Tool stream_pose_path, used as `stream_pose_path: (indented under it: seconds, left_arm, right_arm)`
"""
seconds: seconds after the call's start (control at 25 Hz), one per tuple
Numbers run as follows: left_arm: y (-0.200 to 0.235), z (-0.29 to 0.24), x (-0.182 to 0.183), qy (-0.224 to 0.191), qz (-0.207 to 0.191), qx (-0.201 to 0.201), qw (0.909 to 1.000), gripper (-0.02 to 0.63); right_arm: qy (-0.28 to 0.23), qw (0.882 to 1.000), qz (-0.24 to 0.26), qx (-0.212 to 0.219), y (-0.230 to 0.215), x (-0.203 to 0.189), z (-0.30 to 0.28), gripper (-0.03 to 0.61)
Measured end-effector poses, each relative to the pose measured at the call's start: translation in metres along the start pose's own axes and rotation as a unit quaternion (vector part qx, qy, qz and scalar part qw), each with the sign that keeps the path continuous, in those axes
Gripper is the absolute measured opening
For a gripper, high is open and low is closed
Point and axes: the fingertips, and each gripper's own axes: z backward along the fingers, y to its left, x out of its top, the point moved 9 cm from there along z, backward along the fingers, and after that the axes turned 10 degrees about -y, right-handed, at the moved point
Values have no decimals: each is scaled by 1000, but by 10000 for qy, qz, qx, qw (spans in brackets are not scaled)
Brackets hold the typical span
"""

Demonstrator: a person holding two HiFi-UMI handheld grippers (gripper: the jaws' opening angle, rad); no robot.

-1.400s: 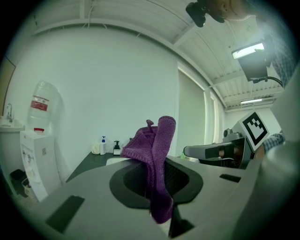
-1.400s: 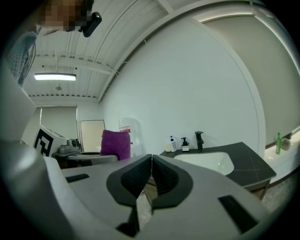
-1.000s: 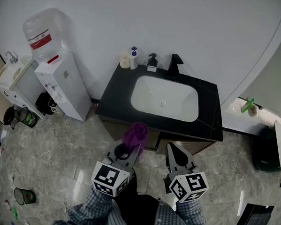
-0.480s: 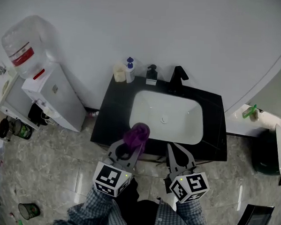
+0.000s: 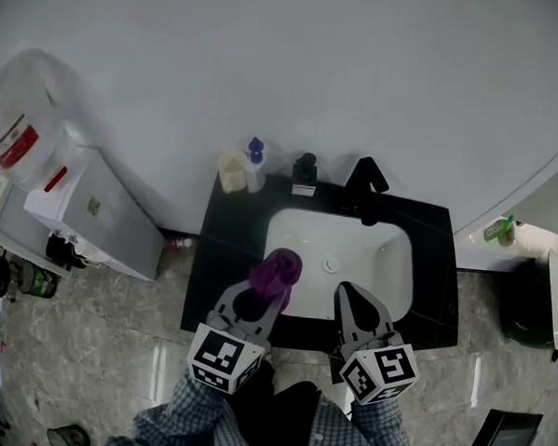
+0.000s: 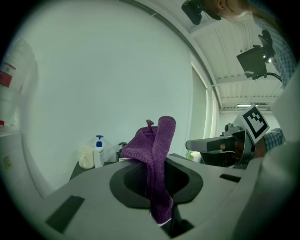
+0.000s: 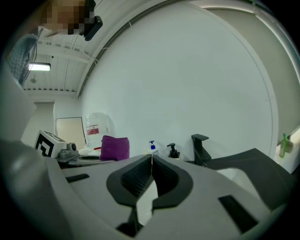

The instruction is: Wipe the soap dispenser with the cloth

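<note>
White wall backs a black vanity counter (image 5: 224, 247) with a white sink basin (image 5: 379, 269), and a water cooler (image 5: 84, 212) stands at far left. Along the counter's back edge, from the left, stand a cream cup (image 5: 231, 171), a blue-capped pump bottle (image 5: 255, 166), the black soap dispenser (image 5: 305, 169) and the black tap (image 5: 367, 187). I take the black pump as the one to wipe, though the blue-capped one might be meant. It looks light, hard and smooth, likely to tip or slide under a push, so steadying its squat body low down, not the pump head, seems wise. The left gripper (image 5: 268, 291) is clamped on a soft purple cloth (image 5: 277, 269), which bunches above its tips and should fold round the dispenser easily. The right gripper (image 5: 343, 293) has its jaws pressed together on nothing. Both hover over the counter's front edge, well apart from the dispenser, which lies ahead between them
</note>
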Motion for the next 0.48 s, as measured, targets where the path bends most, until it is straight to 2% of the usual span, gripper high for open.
stream_pose_path:
  seconds: [0.24, 0.48]
  left_arm:
    - [28, -26, -1, 48, 130, -56, 9999, 57]
    - [54, -60, -1, 9, 33, -13, 10000, 57]
  right_arm:
    - [189, 9997, -52, -122, -9, -7, -25, 18]
    - [341, 9993, -113, -62, -25, -14, -51, 18]
